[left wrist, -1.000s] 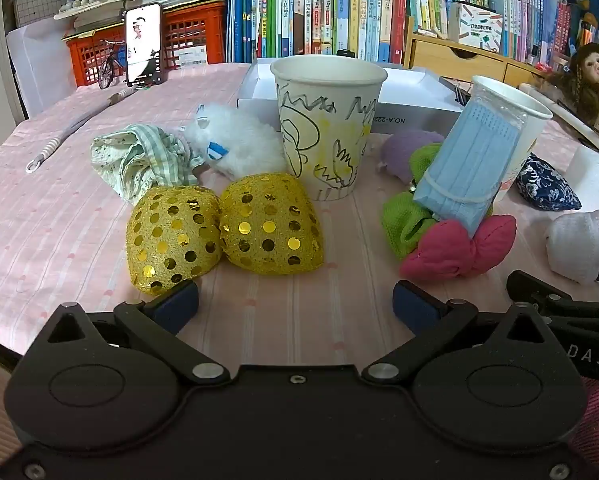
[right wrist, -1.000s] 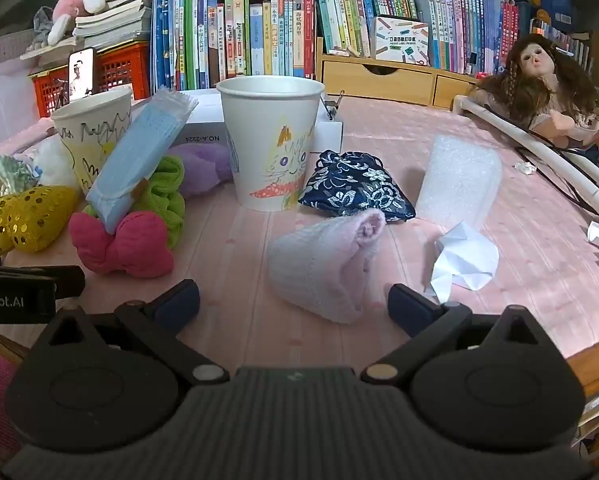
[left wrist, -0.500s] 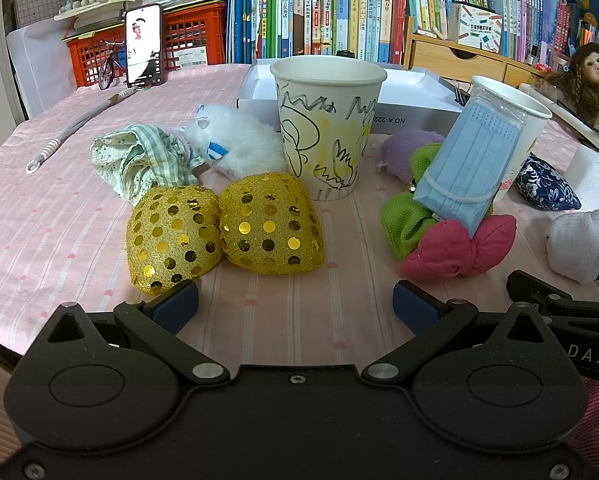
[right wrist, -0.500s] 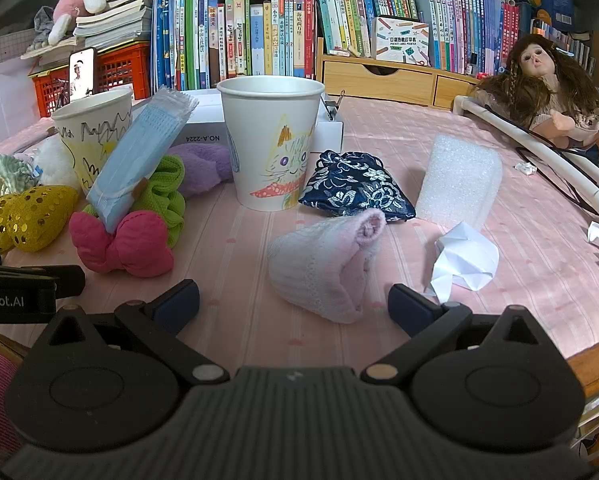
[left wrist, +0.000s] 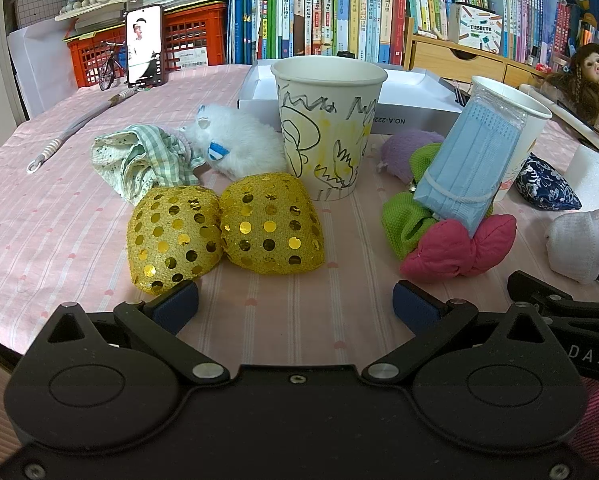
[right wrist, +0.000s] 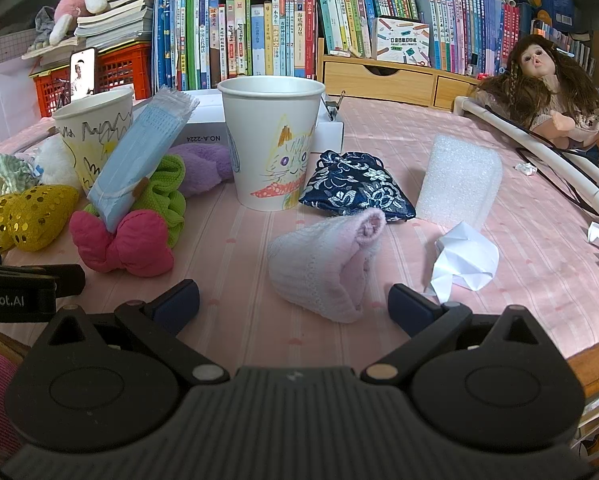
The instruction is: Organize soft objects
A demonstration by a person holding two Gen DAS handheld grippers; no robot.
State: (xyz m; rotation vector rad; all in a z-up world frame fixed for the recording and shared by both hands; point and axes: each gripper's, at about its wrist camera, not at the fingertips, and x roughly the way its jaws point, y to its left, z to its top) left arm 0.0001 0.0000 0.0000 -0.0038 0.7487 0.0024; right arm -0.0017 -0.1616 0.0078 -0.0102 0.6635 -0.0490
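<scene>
My left gripper (left wrist: 295,304) is open and empty, just in front of a gold sequin bow (left wrist: 223,232). Behind it stand a doodled paper cup (left wrist: 327,128), a white plush (left wrist: 239,144) and a green checked cloth (left wrist: 143,160). A pack of blue masks (left wrist: 467,160) leans on a second cup (left wrist: 519,132) over a green scrunchie (left wrist: 407,216) and a pink bow (left wrist: 455,248). My right gripper (right wrist: 293,304) is open and empty, just in front of a rolled pale pink sock (right wrist: 327,260). The cat cup (right wrist: 273,148) and a navy floral pouch (right wrist: 355,188) stand behind it.
A white box (left wrist: 411,96) lies behind the cups, a purple scrunchie (right wrist: 203,168) beside it. A white foam block (right wrist: 459,184) and crumpled tissue (right wrist: 465,260) lie right of the sock. A doll (right wrist: 547,92) and white tube (right wrist: 539,144) are far right. Bookshelves line the back.
</scene>
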